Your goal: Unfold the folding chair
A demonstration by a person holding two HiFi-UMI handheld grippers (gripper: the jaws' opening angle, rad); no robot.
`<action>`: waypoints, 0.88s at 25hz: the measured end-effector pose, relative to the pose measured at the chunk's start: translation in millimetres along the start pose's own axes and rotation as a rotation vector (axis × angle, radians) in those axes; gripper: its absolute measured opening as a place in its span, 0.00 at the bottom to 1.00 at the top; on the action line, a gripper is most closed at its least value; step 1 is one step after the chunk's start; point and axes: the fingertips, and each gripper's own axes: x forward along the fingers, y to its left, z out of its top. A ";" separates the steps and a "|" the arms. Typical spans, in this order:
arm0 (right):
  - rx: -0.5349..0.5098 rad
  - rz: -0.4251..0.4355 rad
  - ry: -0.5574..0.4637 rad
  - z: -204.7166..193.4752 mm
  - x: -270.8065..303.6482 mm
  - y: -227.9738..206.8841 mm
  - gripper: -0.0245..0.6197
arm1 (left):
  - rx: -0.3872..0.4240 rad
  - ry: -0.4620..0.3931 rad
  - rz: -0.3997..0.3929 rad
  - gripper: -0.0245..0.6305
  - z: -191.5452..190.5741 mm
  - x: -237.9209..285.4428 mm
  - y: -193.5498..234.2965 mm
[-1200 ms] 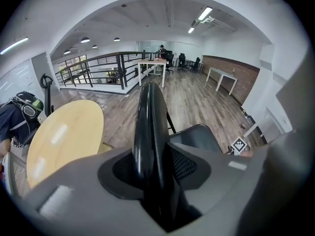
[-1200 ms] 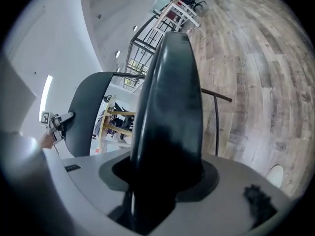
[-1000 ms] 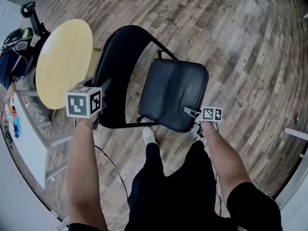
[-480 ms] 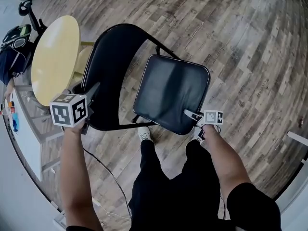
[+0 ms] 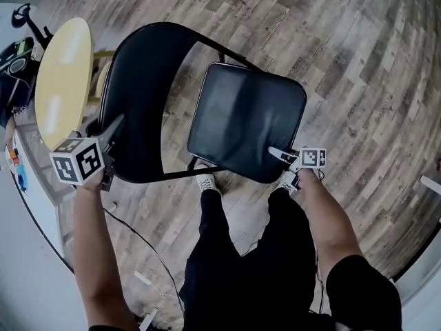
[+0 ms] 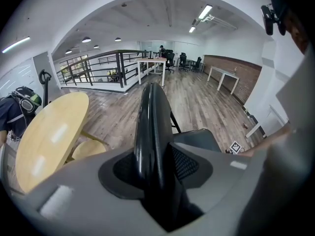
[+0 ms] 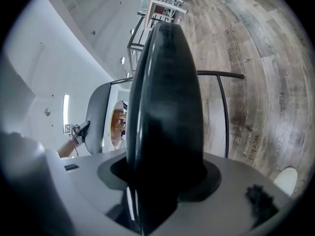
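Seat (image 5: 244,119) dropped further off the backrest (image 5: 141,95); folding chair (image 5: 207,116), frame centre, looks nearly open. Left gripper (image 5: 114,128) clamps backrest edge. Right gripper (image 5: 279,155) jaws just widened, seat edge gripped between them.

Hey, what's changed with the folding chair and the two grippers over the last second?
The left gripper drew the backrest leftward, away from the seat, so the chair stands further open and the seat lies flatter. On the right gripper the jaws have just been opening, with the seat's front edge between them. Unchanged: both grippers keep their hold, and the yellow table stays put.
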 end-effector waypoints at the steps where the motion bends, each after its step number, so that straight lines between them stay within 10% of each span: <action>1: -0.002 0.007 -0.001 1.0 -0.1 -4.6 0.40 | -0.003 -0.002 -0.002 0.30 -1.2 1.8 0.4; 22: -0.049 0.171 -0.010 3.3 -18.7 -40.2 0.40 | -0.013 0.005 -0.026 0.30 -6.8 25.6 -21.9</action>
